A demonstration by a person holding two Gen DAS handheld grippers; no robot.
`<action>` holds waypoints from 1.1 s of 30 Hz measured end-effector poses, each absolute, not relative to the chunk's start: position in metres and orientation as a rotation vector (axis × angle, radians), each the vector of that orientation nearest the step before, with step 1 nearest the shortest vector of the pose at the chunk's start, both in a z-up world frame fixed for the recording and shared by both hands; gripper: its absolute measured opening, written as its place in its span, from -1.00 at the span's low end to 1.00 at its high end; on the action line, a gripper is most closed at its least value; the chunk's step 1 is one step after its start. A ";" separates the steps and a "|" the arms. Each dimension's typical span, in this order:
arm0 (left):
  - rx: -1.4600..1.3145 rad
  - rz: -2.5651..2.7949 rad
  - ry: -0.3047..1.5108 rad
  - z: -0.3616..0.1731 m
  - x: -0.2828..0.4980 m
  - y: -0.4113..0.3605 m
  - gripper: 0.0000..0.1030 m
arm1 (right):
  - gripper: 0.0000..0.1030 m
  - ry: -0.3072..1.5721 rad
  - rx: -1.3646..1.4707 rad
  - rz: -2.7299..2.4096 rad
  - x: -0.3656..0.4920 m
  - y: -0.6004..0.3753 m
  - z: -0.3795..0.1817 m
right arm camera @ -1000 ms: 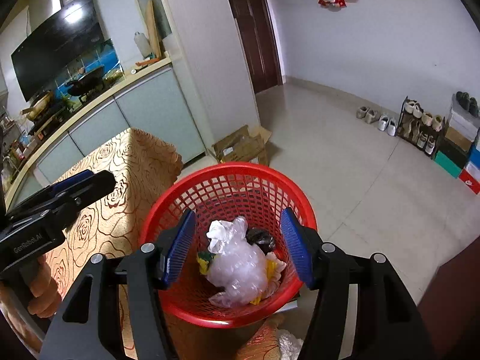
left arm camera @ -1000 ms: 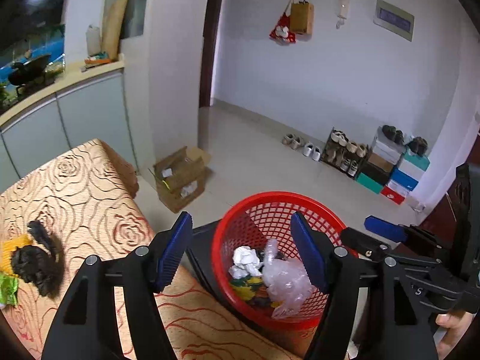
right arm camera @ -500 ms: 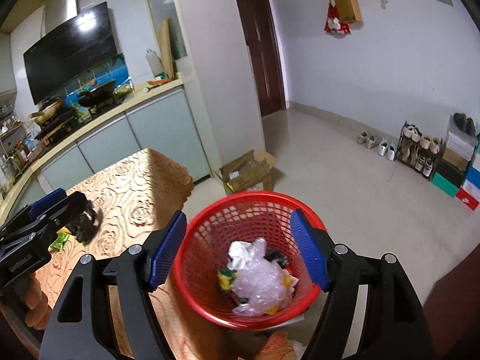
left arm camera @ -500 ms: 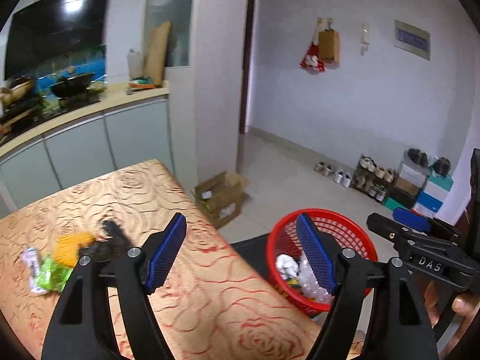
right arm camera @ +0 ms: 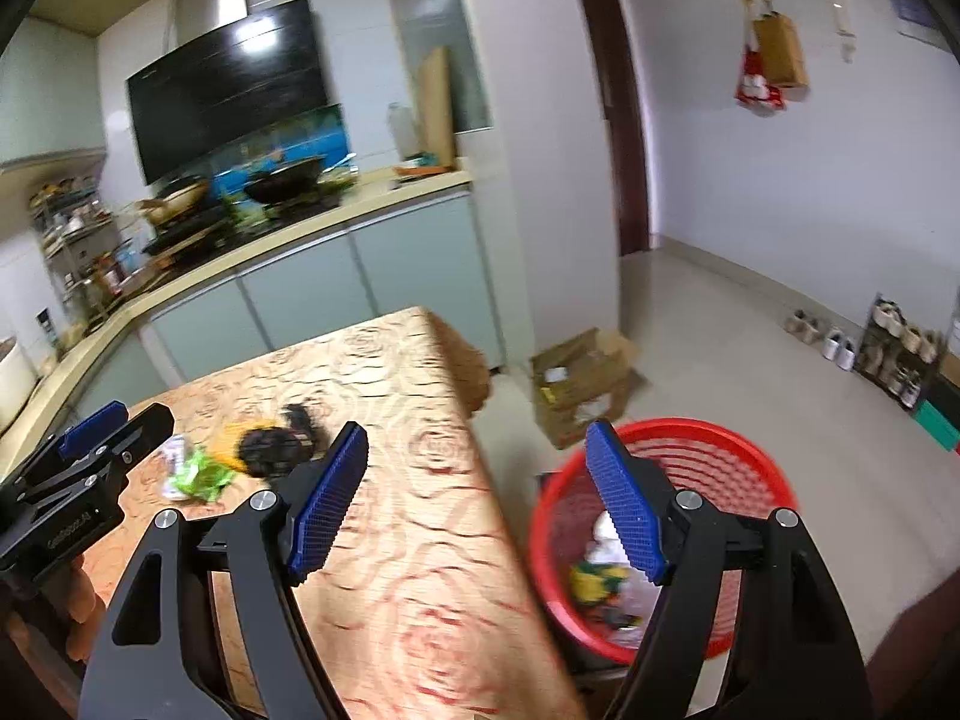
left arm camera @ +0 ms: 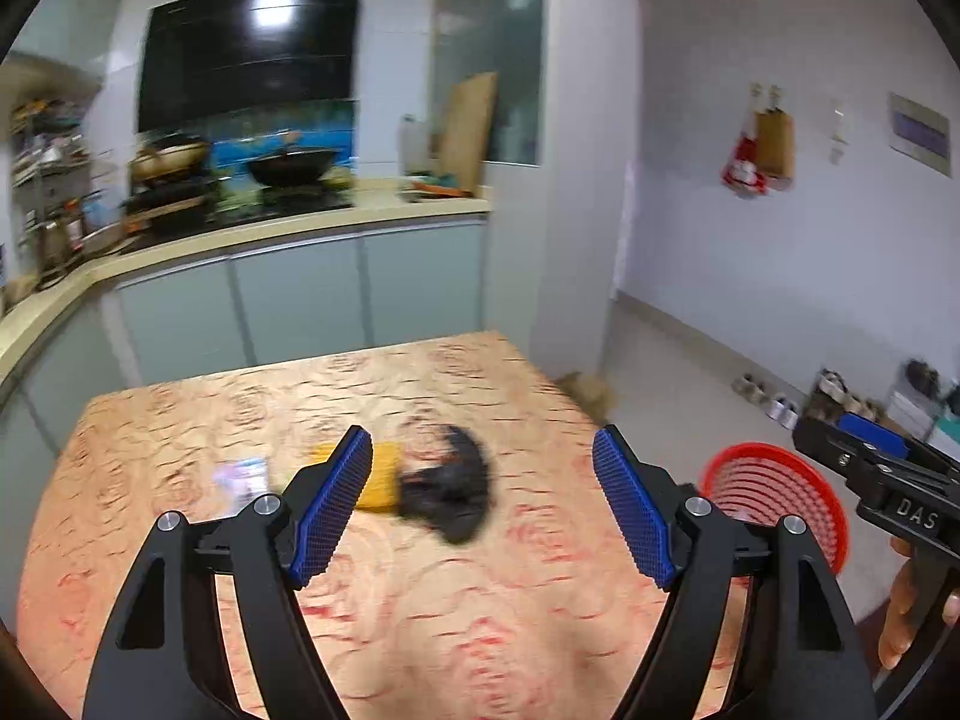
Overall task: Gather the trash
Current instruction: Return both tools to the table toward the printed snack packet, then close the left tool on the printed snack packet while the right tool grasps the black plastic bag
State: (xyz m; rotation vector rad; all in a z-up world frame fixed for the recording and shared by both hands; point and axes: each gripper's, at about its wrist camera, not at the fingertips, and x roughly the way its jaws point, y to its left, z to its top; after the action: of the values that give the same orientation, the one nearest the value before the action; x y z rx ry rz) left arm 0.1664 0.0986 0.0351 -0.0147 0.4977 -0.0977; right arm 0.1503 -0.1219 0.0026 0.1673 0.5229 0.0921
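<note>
My left gripper (left arm camera: 483, 504) is open and empty above the table with the rose-patterned cloth (left arm camera: 336, 618). Between its fingers, farther off, lie a crumpled black bag (left arm camera: 447, 489), a yellow wrapper (left arm camera: 378, 480) and a pale wrapper (left arm camera: 240, 477). My right gripper (right arm camera: 477, 498) is open and empty near the table's right edge. The red mesh basket (right arm camera: 708, 462) stands beside the table with trash inside (right arm camera: 594, 582). The right view also shows the black bag (right arm camera: 270, 447), a green wrapper (right arm camera: 198, 474) and the left gripper (right arm camera: 90, 438).
A kitchen counter (left arm camera: 240, 234) with pans runs behind the table. A cardboard box (right arm camera: 582, 378) sits on the floor past the basket. A shoe rack (right arm camera: 894, 348) stands by the far wall. A doorway (right arm camera: 612, 102) is at the back.
Both grippers have swung left, away from the basket and toward the table. The black bag and wrappers now sit between the left gripper's fingers. Both stay open and empty.
</note>
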 end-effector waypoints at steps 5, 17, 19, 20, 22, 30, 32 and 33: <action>-0.049 0.007 0.497 0.037 0.161 0.151 0.43 | 0.50 0.513 0.142 0.160 0.155 -0.082 0.006; -0.107 0.231 0.507 0.026 0.155 0.253 0.43 | 0.50 0.524 0.087 0.256 0.175 -0.019 0.006; -0.120 0.252 0.519 0.021 0.161 0.266 0.43 | 0.50 0.531 0.081 0.264 0.180 -0.012 0.004; -0.127 0.261 0.523 0.018 0.163 0.270 0.43 | 0.50 0.534 0.079 0.266 0.181 -0.009 0.003; -0.146 0.267 0.534 0.014 0.171 0.278 0.43 | 0.50 0.543 0.076 0.270 0.188 -0.004 0.000; -0.133 0.195 0.591 -0.003 0.210 0.270 0.43 | 0.50 0.581 0.069 0.266 0.215 0.007 -0.016; -0.121 0.165 0.613 -0.009 0.222 0.264 0.43 | 0.50 0.592 0.068 0.266 0.222 0.010 -0.020; -0.112 0.145 0.631 -0.014 0.229 0.261 0.43 | 0.50 0.598 0.068 0.266 0.225 0.010 -0.023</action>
State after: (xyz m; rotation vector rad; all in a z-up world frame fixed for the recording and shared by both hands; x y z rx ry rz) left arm 0.2293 0.2606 -0.0138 -0.1121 0.6310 0.1446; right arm 0.2253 0.0103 -0.0225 0.0685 0.5981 0.2661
